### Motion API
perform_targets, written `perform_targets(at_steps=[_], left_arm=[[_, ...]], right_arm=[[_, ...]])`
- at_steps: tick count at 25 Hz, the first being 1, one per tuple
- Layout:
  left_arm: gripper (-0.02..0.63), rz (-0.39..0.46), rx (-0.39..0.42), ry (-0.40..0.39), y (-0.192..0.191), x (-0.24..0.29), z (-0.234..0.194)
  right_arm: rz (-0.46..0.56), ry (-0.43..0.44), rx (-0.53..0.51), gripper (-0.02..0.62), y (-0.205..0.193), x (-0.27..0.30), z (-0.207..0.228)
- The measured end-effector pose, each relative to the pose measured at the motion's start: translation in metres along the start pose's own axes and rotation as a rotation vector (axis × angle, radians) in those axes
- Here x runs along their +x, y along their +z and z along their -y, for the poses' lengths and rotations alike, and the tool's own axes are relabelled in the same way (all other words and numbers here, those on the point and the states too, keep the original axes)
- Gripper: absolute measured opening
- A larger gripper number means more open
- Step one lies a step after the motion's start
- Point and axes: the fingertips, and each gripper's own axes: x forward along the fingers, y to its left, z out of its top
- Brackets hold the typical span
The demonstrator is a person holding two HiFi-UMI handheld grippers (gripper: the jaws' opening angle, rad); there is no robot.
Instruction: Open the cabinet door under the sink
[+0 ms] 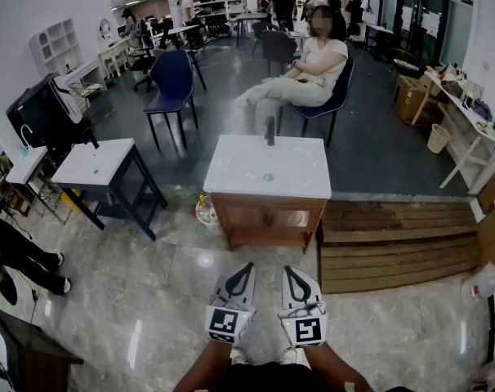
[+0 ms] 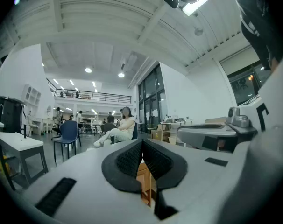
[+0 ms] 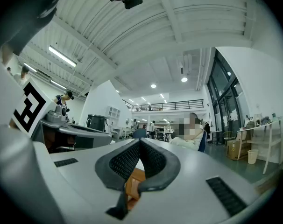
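I stand on the tiled floor point(image 1: 149, 284) facing the sink point(image 1: 239, 170), a white basin with a black faucet point(image 1: 270, 129) at its far edge. It tops a brown wooden cabinet point(image 1: 268, 237). The cabinet door point(image 1: 246, 217) under the basin is closed, its front flush with the frame.

Both my tools sit low in the head view, side by side, well short of the cabinet and touching nothing. My left gripper point(image 1: 247, 266) points level at the cabinet. Its fingers point(image 2: 127, 161) are clenched tip to tip with nothing between them, and only a sliver of brown wood shows through the gap behind the tips. My right gripper point(image 1: 289, 269) is just beside it, tipped slightly upward. Its fingers point(image 3: 155, 160) are likewise pressed together and empty.

Wooden steps point(image 1: 394, 243) lie just beside the cabinet on its right. A small white-topped table point(image 1: 92, 163) on dark legs stands apart on its left. Beyond the sink a person point(image 1: 309, 80) sits in a blue chair, and an empty blue chair point(image 1: 172, 80) stands further left.
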Motion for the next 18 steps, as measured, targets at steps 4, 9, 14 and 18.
perform_targets(at_steps=[4, 9, 14, 18], left_arm=[[0.020, 0.009, 0.014, -0.007, 0.008, 0.003, 0.010], [0.020, 0.013, 0.032, -0.012, 0.013, 0.007, 0.015], [0.020, -0.006, 0.033, -0.015, 0.012, 0.015, 0.021], [0.020, -0.016, 0.031, -0.013, 0.012, 0.020, 0.022]], right_arm=[[-0.005, 0.002, -0.003, 0.020, 0.001, -0.005, 0.006], [-0.017, 0.003, 0.005, 0.020, 0.001, -0.006, 0.013], [0.012, 0.012, 0.002, 0.020, 0.006, -0.003, 0.021], [0.008, 0.018, 0.022, 0.020, 0.004, -0.002, 0.026]])
